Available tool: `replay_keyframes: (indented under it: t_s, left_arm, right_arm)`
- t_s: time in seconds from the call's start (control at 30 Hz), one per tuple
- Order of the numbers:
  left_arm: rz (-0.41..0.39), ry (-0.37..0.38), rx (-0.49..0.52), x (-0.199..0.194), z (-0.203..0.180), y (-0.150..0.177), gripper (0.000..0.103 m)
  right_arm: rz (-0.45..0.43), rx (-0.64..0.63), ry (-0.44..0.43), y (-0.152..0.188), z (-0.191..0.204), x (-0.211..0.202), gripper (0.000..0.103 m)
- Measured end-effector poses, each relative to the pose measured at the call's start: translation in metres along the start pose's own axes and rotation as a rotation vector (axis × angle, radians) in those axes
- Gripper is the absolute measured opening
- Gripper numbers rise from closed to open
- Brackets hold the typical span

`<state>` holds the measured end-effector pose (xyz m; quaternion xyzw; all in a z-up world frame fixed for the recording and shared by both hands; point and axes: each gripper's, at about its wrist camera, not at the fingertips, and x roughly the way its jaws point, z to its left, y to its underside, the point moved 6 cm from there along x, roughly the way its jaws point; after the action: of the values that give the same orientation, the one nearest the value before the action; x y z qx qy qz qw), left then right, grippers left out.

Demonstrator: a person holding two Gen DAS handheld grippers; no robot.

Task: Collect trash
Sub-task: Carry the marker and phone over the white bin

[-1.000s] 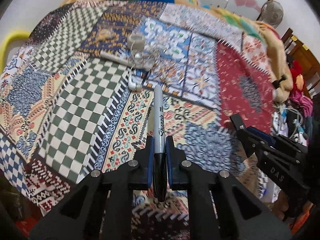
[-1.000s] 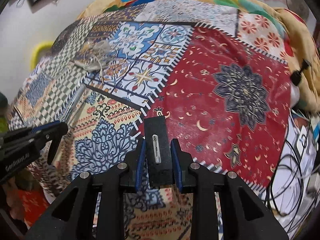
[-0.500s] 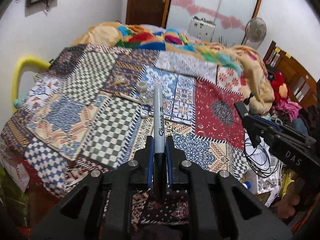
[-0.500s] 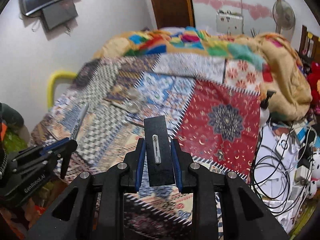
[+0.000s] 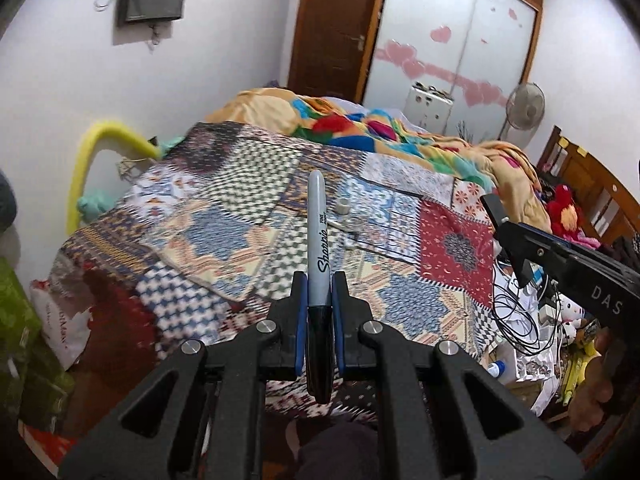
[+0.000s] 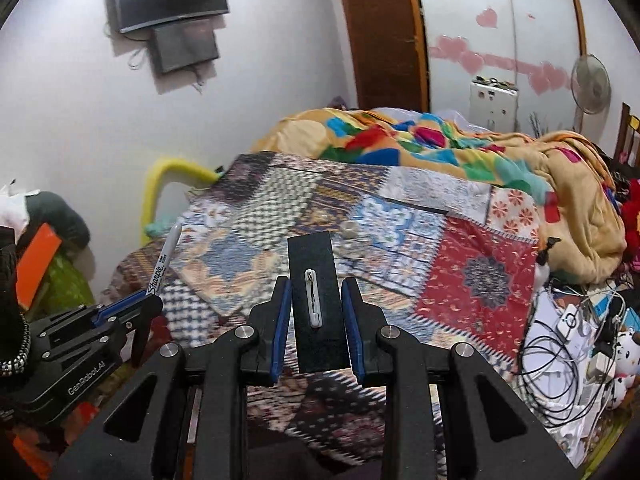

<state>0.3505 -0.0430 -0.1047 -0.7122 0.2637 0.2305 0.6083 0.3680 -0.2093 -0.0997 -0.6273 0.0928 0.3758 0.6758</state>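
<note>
The left claw is clenched on a grey-barrelled Sharpie marker with a black cap, the blue-lined fingers pressing both sides of the barrel just above the cap, so the marker points straight forward, up and away over the foot edge of the bed. The right claw grips a flat black rectangular card with a small white safety pin fixed to its face; the card stands upright between the blue pads, though a narrow gap shows along each side, so how firmly it is pinched is hard to judge. Both claws hover above the near foot end of a bed covered with a patchwork-print sheet of checks, blue tiles and a red panel. Near the middle of that sheet lie a small pale round cap-like piece and, just beside it towards the foot edge, a clear crumpled plastic wrapper; both are too blurred to identify further. A rumpled multicoloured orange blanket is heaped along the head edge and the right side of the bed. On the floor off the bed's right edge sits a tangle of black cables.
</note>
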Motion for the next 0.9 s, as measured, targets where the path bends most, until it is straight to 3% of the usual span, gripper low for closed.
replay_keyframes:
  t_s: [0.5, 0.9]
  left_arm:
    - [-0.034, -0.172, -0.165, -0.076, 0.115, 0.055, 0.011]
    - [-0.018, -0.323, -0.313, -0.111, 0.206, 0.102, 0.011]
  right_arm:
    - [0.033, -0.152, -0.187, 0.027, 0.122, -0.005, 0.023]
    - [0.121, -0.29, -0.322, 0.061, 0.218, 0.023, 0.023]
